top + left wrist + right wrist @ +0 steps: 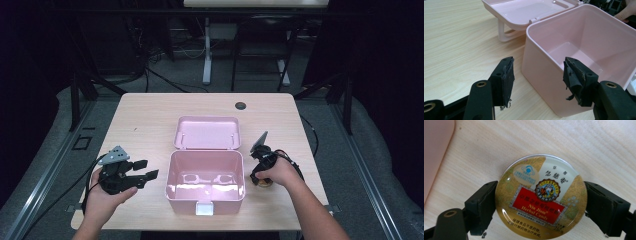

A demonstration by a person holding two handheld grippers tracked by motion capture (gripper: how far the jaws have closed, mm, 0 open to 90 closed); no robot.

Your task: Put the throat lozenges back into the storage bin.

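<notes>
There, one round gold herbal-candy tin (541, 197) sat pinched between the right gripper (541, 203)'s two pads on the wooden table (145, 120). Beside one open pink plastic box (205, 192), the left gripper (537, 80) stood spread, holding nothing.

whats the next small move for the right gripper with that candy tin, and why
Probably lift the round candy tin straight up off the table. The right gripper has a jaw against each side of the tin, which seems gripped, and the pink box beside it stands open and empty, so raising it clear of the box wall looks like the next step.
</notes>
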